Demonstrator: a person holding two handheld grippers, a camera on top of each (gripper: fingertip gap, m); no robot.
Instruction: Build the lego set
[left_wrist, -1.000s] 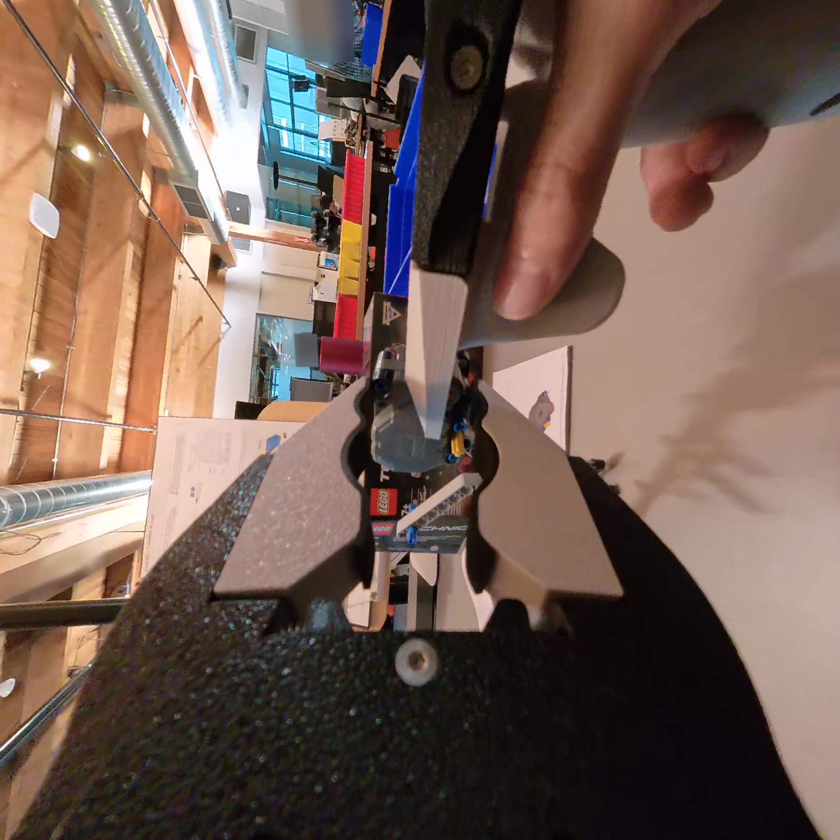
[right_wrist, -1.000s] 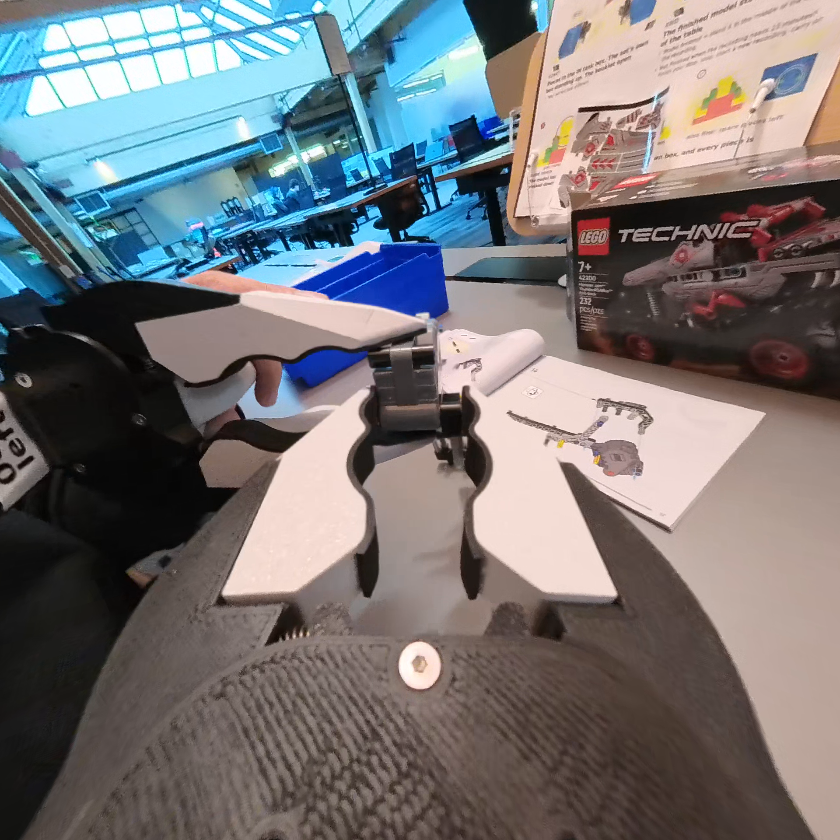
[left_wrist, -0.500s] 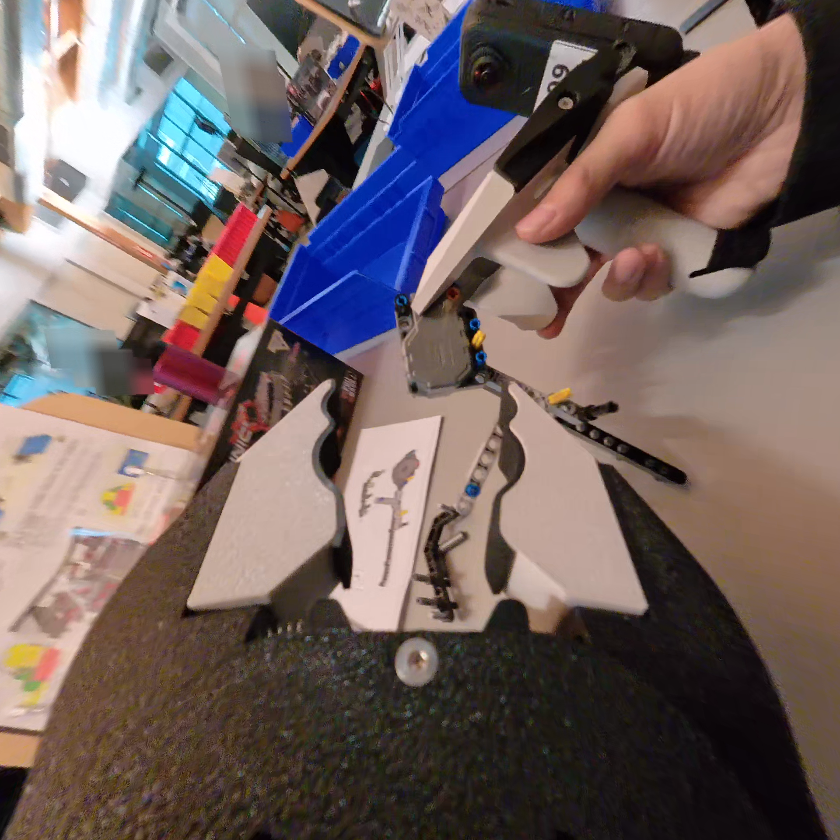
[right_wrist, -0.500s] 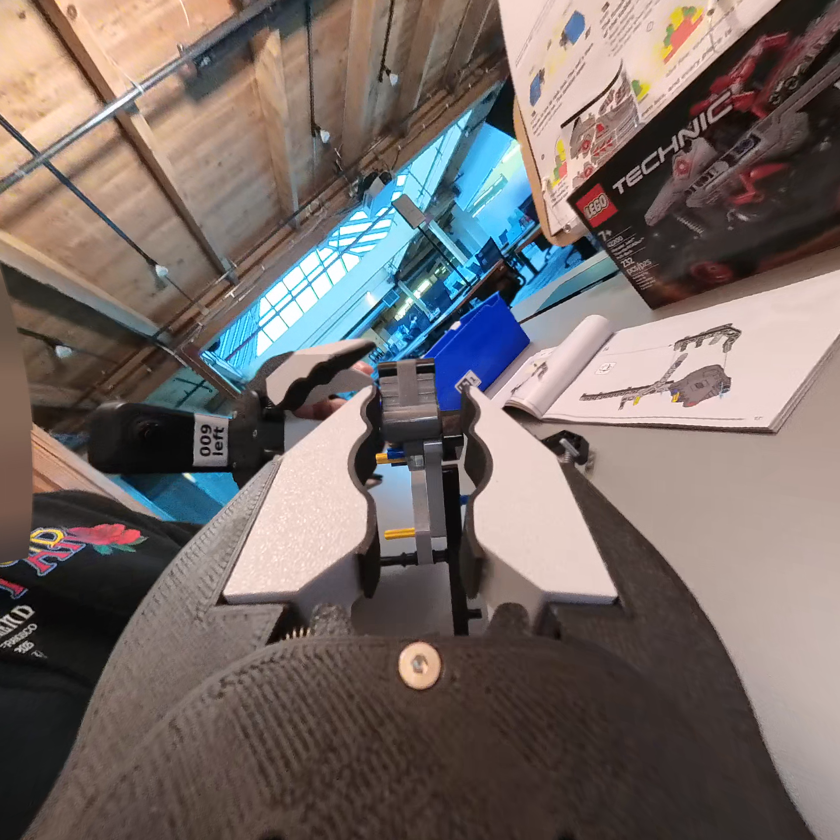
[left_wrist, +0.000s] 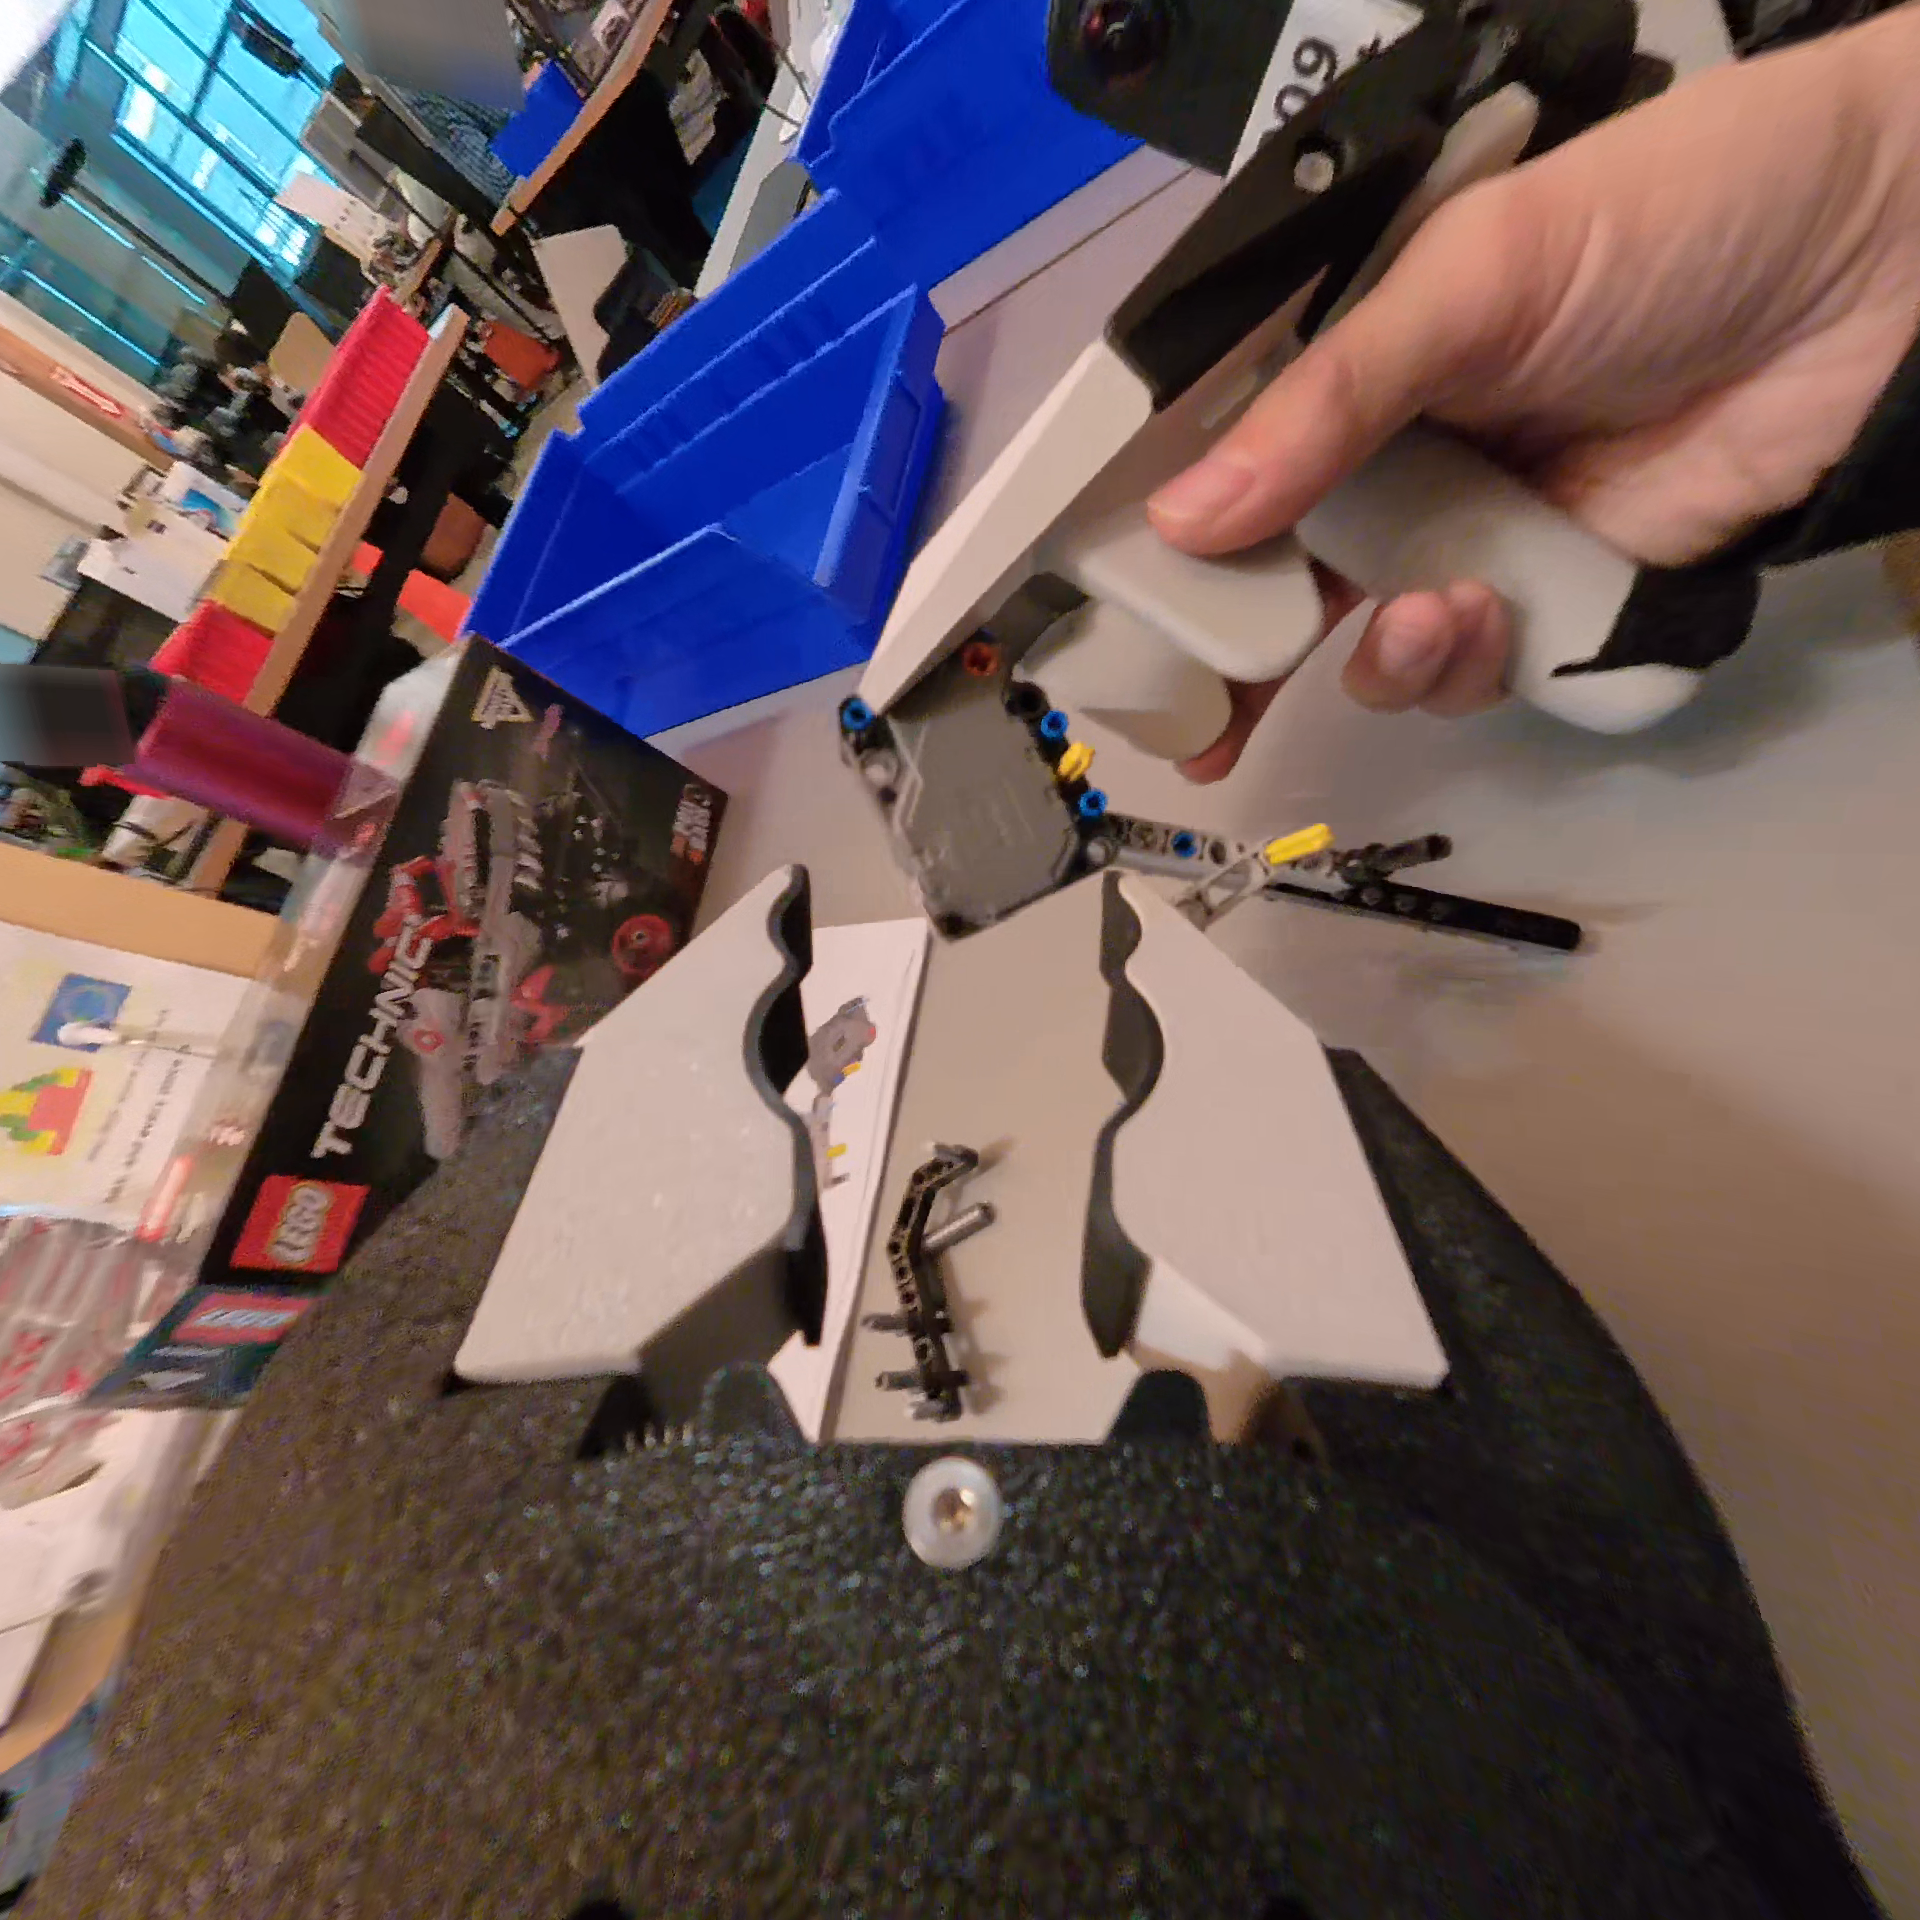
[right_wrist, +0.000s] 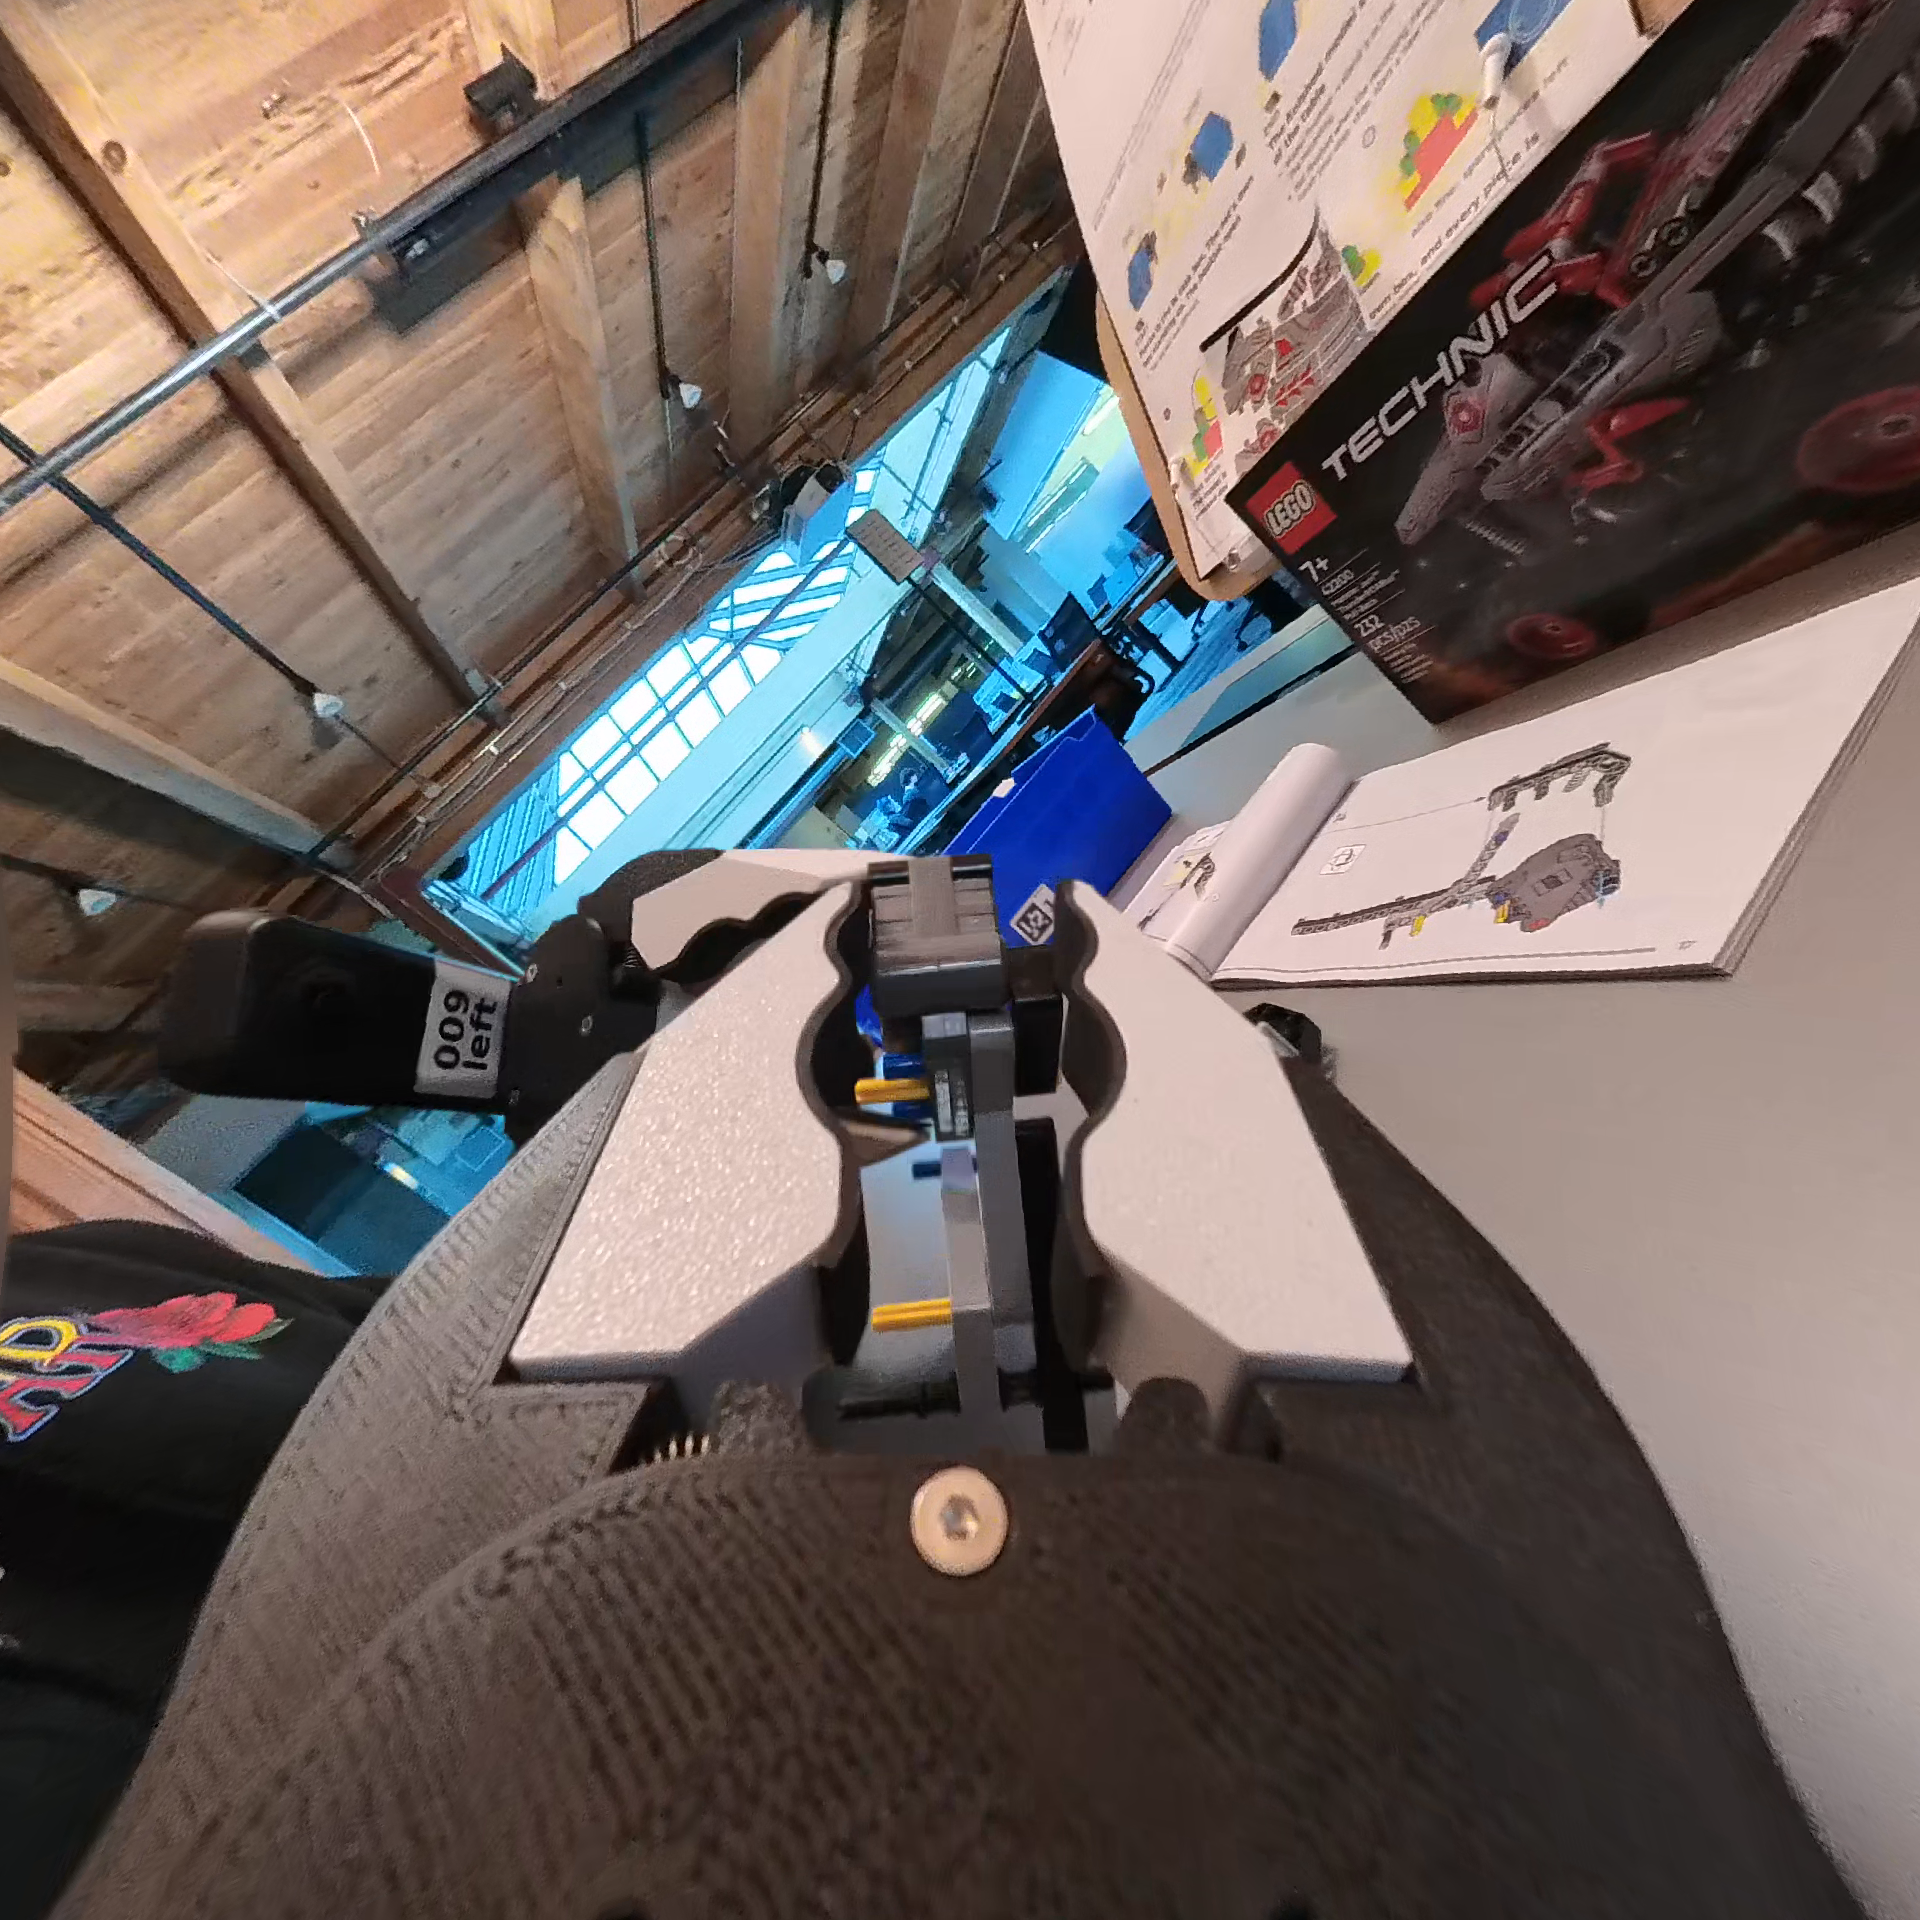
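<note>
The left gripper (left_wrist: 951, 904) has pulled back, jaws released; the right gripper (right_wrist: 956, 909) clenches the grey lego assembly (right_wrist: 940, 956).

Booklet (right_wrist: 1538, 862) lies on table (right_wrist: 1558, 1195) before box (right_wrist: 1621, 416).

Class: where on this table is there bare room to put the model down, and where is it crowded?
Bare table lies right of the left gripper, beyond the model. Crowded: the booklet, black part, box and blue bins fill the left.
</note>
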